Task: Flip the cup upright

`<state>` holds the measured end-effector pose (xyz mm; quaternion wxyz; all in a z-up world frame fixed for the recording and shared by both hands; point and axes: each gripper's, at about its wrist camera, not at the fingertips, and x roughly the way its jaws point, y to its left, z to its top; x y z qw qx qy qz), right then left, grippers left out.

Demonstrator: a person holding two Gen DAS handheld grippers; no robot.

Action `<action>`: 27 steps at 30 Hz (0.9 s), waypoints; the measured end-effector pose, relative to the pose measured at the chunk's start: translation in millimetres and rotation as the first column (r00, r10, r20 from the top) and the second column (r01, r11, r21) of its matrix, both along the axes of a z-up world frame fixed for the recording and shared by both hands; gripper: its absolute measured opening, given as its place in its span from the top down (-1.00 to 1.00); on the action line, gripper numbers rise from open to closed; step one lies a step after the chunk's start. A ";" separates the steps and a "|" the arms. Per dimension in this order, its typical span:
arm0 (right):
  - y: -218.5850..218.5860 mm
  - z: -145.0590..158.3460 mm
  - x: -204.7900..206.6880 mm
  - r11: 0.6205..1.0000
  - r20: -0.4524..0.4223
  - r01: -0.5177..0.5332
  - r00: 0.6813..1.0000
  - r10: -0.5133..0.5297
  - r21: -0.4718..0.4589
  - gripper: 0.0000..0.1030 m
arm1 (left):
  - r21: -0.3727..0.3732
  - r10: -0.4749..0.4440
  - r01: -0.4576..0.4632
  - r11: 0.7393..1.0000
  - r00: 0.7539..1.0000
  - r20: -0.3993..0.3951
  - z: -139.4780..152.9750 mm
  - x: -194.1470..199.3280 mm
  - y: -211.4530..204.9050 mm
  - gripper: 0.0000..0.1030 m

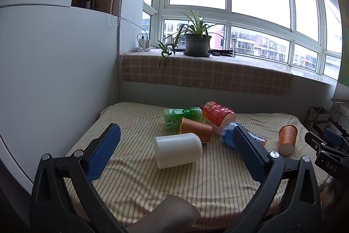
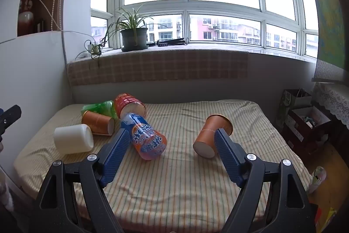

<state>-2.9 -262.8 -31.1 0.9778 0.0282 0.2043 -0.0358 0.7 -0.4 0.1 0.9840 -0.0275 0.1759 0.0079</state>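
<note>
Several cups lie on their sides on a striped bed (image 1: 174, 178) (image 2: 174, 178). A white cup (image 1: 177, 153) (image 2: 73, 138) lies nearest the left side. An orange paper cup (image 1: 287, 140) (image 2: 212, 135) lies alone at the right, base toward me. Another orange cup (image 1: 195, 129) (image 2: 98, 123) lies in the middle pile. My left gripper (image 1: 174, 137) is open and empty, hovering short of the white cup. My right gripper (image 2: 172, 141) is open and empty, its right finger (image 2: 229, 156) beside the lone orange cup.
The pile also holds a green bottle (image 1: 182, 116) (image 2: 99, 108), a red cup (image 1: 218, 116) (image 2: 129, 104) and a blue-orange cup (image 1: 242, 138) (image 2: 148, 138). A white wall panel (image 1: 54, 80) bounds the left. Boxes and bags (image 2: 305, 119) stand right of the bed. A potted plant (image 1: 196, 40) sits on the sill.
</note>
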 end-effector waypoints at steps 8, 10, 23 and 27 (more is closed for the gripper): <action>-1.5 -0.3 -0.8 1.000 -0.002 0.001 1.000 -0.001 0.003 -0.55 | -0.019 0.007 -0.007 1.000 1.000 0.003 6.1 -0.5 3.4 -1.00; -2.4 2.8 -1.6 1.000 -0.002 0.000 1.000 0.000 0.008 -0.55 | -0.032 0.009 -0.008 0.999 1.000 0.018 4.2 -2.6 5.2 -1.00; -2.4 1.4 0.4 1.000 0.002 0.000 1.000 0.000 0.014 -0.55 | -0.035 0.010 -0.009 0.999 1.000 0.021 4.6 -2.8 3.2 -1.00; -2.9 1.4 0.9 1.000 0.002 0.001 1.000 -0.001 0.021 -0.55 | -0.035 0.011 -0.010 0.999 1.000 0.020 4.3 -2.9 3.2 -1.00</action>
